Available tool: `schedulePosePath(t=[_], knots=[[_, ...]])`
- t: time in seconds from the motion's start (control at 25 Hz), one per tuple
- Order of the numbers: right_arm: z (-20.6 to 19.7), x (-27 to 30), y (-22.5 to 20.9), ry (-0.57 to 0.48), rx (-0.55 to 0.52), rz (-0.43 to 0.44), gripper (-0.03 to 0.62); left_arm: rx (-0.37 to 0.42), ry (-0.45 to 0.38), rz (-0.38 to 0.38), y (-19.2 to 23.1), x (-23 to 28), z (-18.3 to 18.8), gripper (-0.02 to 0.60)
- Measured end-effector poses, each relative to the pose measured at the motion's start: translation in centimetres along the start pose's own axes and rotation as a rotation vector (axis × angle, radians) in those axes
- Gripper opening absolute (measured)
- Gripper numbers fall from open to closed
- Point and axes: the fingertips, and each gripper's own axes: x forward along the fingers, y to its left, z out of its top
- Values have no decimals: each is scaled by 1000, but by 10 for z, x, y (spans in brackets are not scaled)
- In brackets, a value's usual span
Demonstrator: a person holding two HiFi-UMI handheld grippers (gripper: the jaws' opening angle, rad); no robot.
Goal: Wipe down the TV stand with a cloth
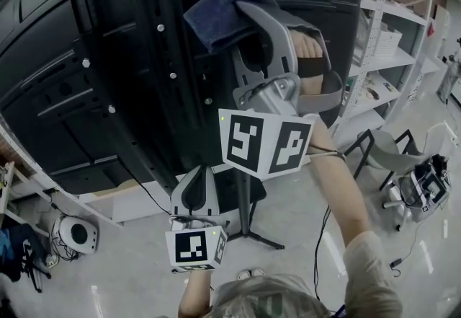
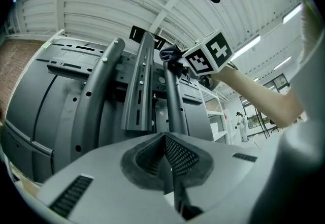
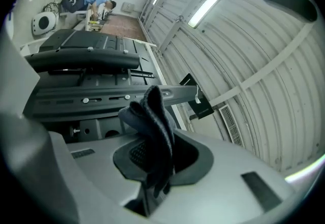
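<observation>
My right gripper (image 1: 241, 17) is raised high and far from me, its jaws closed tight on the dark blue cloth (image 1: 216, 15), which bunches out past the tips in folds. In the right gripper view the cloth (image 3: 152, 119) stands up between the pads, just in front of the long slotted bar (image 3: 106, 97) of the TV stand. From the left gripper view the cloth (image 2: 170, 54) sits at the top end of the stand's round upright (image 2: 172, 101), just beside the slotted rail (image 2: 139, 91); I cannot tell whether it is pressing on the metal. My left gripper (image 1: 197, 176) hangs lower and nearer to me, to the left of the right arm, with its jaws brought together and nothing between them (image 2: 170, 154); it points up along the stand's uprights. The black back of the TV (image 1: 72, 64) fills the far left, and the stand's pole (image 1: 245, 201) runs down to feet on the floor near me.
</observation>
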Motion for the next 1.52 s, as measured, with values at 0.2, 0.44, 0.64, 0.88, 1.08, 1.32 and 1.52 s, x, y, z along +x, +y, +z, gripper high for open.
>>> schedulePosePath(t=[0.2, 0.44, 0.64, 0.88, 1.08, 1.32, 1.52], knots=[[-6, -10, 13, 17, -15, 38, 58, -8, 14, -8, -4, 0, -5, 15], [-13, -22, 29, 40, -31, 62, 58, -23, 21, -14, -6, -1, -11, 15], [-18, -34, 50, 56, 1, 113, 58, -32, 34, -22, -7, -3, -17, 15], [-28, -50, 71, 82, -15, 138, 58, -39, 51, -24, -8, -4, -25, 15], [-34, -66, 87, 98, 0, 177, 58, -42, 65, -34, -10, -3, -30, 15], [-40, -80, 104, 121, -20, 186, 58, -55, 70, -21, -6, -4, -37, 15], [-47, -95, 127, 148, -6, 228, 58, -58, 75, -8, 0, -7, -40, 15]])
